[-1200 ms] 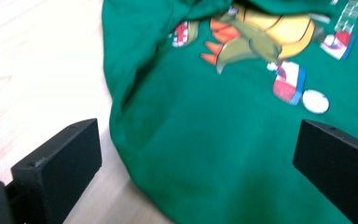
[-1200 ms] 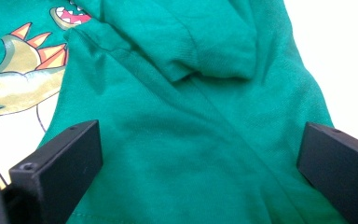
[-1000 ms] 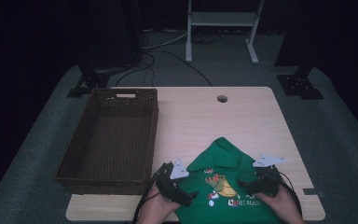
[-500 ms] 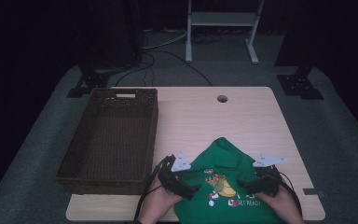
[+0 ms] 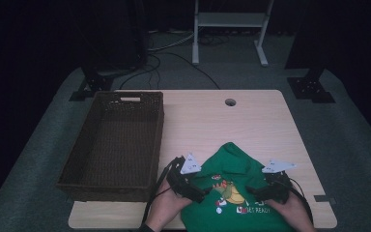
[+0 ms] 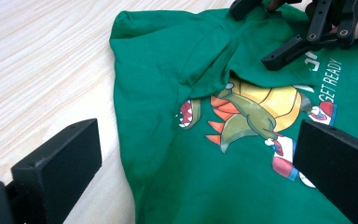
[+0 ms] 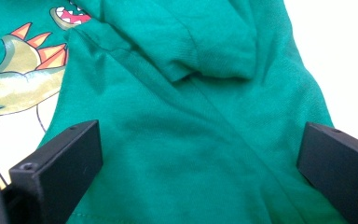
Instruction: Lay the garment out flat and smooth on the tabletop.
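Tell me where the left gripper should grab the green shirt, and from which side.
Probably the shirt's left side edge, where the cloth ends on bare table. Come in from the table side with the left gripper, jaws open, one sliding under that edge. The fold near the print is bunched and less clean.

White print on the green shirt point(image 6: 177, 70) reads "SET READY", its first letter partly hidden.

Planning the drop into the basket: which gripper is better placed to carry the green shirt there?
Probably the left gripper: it hovers open at the green shirt's basket-side edge, next to the wicker basket. The right gripper sits farther away.
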A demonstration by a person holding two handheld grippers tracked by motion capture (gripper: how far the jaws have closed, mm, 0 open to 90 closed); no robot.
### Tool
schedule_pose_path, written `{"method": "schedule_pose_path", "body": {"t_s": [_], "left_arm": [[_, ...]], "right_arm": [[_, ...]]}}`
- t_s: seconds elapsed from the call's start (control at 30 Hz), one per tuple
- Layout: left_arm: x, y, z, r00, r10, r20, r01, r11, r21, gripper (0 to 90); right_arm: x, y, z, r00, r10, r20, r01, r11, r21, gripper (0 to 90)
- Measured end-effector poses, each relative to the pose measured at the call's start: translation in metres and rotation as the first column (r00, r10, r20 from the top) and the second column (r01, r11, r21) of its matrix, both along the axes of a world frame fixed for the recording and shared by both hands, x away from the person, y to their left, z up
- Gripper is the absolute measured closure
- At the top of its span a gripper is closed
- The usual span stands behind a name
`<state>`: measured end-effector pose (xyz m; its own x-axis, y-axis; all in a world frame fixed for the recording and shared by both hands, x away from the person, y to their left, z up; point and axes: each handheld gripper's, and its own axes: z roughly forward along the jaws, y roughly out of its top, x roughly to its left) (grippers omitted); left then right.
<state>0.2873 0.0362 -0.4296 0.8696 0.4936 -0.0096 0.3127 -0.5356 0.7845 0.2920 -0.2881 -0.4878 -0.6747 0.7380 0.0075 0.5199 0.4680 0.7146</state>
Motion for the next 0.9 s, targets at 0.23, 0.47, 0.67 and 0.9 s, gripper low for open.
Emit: {"method": "schedule_pose_path", "body": {"t_s": [0.23, 0.47, 0.67, 0.9], "left_arm": [[0.005, -0.007, 0.003, 0.9999, -0.014, 0.001, 0.014, 0.9999, 0.003, 0.1], [0.01, -0.014, 0.005, 0.9997, -0.024, 0.005, 0.024, 0.9997, 0.004, 0.1], [0.015, -0.021, 0.006, 0.9993, -0.038, 0.002, 0.038, 0.9992, -0.01, 0.1], [0.02, -0.031, 0.005, 0.998, -0.063, 0.0, 0.063, 0.9979, -0.017, 0.1]], "right_arm": [[0.0, 0.0, 0.0, 1.0, 0.0, 0.0, 0.0, 1.0, 0.0, 0.0], [0.0, 0.0, 0.0, 1.0, 0.0, 0.0, 0.0, 1.0, 0.0, 0.0], [0.0, 0.0, 0.0, 1.0, 0.0, 0.0, 0.0, 1.0, 0.0, 0.0], [-0.001, -0.001, 0.0, 1.0, -0.001, 0.0, 0.001, 1.0, 0.001, 0.0]]}}
